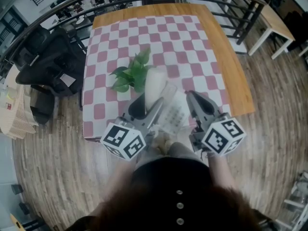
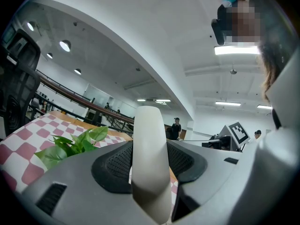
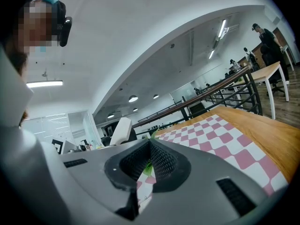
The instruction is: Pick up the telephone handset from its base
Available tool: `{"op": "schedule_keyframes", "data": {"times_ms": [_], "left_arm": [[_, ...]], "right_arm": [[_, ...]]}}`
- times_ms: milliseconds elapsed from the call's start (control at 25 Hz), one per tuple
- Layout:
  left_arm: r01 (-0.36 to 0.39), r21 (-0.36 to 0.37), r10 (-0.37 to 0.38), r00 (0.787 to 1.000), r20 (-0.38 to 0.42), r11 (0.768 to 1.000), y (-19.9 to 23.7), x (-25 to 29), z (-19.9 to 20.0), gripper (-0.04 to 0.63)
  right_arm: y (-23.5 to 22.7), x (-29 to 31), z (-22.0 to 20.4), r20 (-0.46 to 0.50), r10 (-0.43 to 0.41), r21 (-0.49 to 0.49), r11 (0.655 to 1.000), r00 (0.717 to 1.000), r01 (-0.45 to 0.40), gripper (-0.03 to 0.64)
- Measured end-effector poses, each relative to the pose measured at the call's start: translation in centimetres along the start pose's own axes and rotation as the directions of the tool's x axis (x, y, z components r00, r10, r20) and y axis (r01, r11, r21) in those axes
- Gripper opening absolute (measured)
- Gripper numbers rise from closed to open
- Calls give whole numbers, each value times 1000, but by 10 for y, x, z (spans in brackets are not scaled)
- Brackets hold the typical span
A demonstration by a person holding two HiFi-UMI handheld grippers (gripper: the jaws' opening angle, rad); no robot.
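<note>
Left claw [image 1: 147, 107] tight on handset [image 1: 155, 83], right claw [image 1: 196, 101] closed, empty

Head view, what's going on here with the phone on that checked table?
A person holds a two-jaw gripper in each hand over a pink and white checked tablecloth. The left gripper is clamped on the white telephone handset, held up off its pale keypad base, beside a green leafy plant. The right gripper is shut and empty, near the base.
</note>
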State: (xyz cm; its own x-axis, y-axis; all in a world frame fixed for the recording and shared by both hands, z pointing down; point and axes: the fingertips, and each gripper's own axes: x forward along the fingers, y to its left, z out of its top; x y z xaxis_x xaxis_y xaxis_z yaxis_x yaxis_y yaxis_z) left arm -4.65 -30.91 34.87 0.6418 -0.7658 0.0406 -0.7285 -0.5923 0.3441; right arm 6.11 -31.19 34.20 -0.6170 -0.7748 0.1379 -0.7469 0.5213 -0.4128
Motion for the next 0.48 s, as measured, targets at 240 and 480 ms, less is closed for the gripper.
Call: {"op": "schedule_keyframes", "data": {"times_ms": [240,480], "left_arm": [[8,14,-8,1000,-11,1000,-4,0,1,223],[12,6,-12,1000,-19,1000,-5,2,-1,222]], "right_arm": [[-1,2,-3,-20,-12,-25,1000,1000,12,10],[-2,4,-7,-44,-15,-35,999,999,14,10]]}}
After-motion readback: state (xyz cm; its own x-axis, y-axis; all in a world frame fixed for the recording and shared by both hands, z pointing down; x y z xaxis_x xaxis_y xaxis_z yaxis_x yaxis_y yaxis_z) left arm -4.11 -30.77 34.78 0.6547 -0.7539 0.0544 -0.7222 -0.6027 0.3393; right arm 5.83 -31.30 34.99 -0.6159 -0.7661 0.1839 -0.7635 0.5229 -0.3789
